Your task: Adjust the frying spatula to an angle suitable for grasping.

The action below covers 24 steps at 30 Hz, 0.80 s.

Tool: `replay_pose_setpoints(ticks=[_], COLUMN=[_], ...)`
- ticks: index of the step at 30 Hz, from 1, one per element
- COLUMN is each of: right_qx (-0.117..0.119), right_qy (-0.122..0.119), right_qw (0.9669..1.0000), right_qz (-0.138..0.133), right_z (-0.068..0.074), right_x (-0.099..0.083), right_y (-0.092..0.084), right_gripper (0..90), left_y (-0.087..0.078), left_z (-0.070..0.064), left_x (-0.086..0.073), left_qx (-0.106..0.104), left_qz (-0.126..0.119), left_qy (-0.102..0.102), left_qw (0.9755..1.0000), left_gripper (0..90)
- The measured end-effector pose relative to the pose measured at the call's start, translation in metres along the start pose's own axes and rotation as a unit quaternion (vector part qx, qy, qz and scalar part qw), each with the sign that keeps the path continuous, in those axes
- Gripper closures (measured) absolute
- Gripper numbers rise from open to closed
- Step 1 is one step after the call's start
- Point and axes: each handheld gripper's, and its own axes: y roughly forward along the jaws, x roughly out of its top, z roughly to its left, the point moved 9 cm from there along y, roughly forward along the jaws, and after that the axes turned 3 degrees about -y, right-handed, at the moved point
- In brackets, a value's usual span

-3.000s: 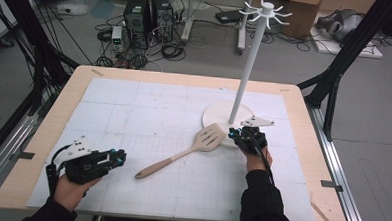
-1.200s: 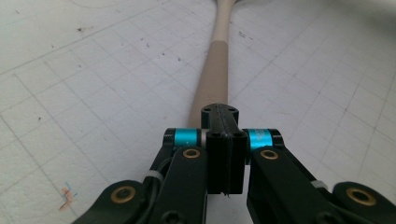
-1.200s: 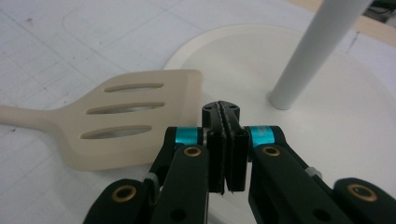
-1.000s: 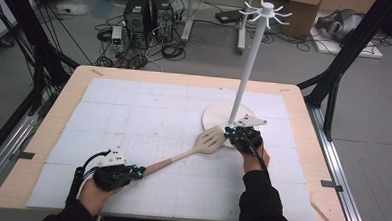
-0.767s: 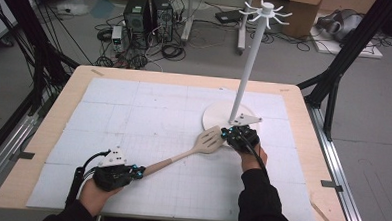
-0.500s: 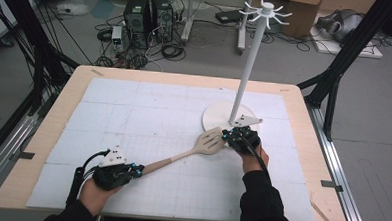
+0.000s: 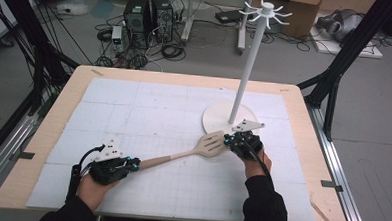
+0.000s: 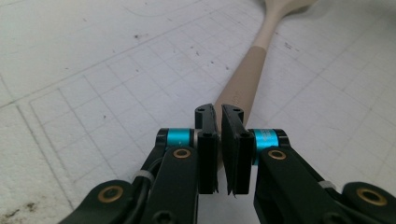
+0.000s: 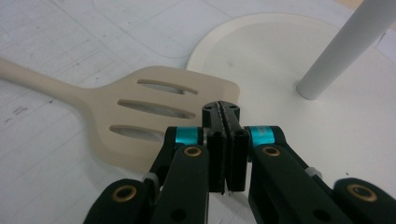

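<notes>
A beige slotted spatula [image 7: 210,145] lies on the white grid mat [image 7: 149,108], blade toward the white hook stand [image 7: 246,67]. My left gripper [image 7: 136,163] sits at the end of the spatula's handle [image 8: 243,79]. Its jaws have just been opening and stand a narrow slit apart [image 8: 219,111], with the handle running out from under them and nothing pressed between the pads. My right gripper [image 7: 228,139] is shut, pads together [image 9: 221,108], with its tips over the right edge of the spatula's blade [image 9: 159,112], beside the stand's round base [image 9: 261,56].
The stand's pole [image 9: 345,46] rises just right of my right gripper, with hooks at the top. The mat covers a wooden table [image 7: 69,100]. Computers, cables and boxes lie on the floor beyond the far edge.
Since three seconds ago my left hand has moved right to the end of the spatula's handle. Over the last second both hands and the spatula have stayed put.
</notes>
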Motion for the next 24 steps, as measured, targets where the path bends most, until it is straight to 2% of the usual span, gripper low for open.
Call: replay_pose_setpoints(ticks=[9,15,16,24], right_qx=[0.005,0.007,0.008,0.016], right_qy=[-0.002,-0.003,-0.007,0.006], right_qw=[1.0000,1.0000,0.9999,0.9999], right_qz=[0.002,0.005,0.004,0.002], right_z=[0.007,0.013,0.013,0.021], right_x=[-0.005,-0.009,-0.009,-0.014], right_y=[-0.011,-0.018,-0.019,-0.028], right_gripper=[89.3,89.3,89.2,89.2], left_y=[0.009,0.014,0.015,0.027], left_z=[0.017,0.025,0.027,0.042], left_x=[0.005,0.008,0.009,0.019], left_qx=[0.022,0.038,0.040,0.060], left_qz=[0.007,0.013,0.011,0.009], left_qy=[0.001,0.017,0.014,0.017], left_qw=[0.9997,0.9991,0.9990,0.9980], left_gripper=[83.3,83.8,83.9,86.1])
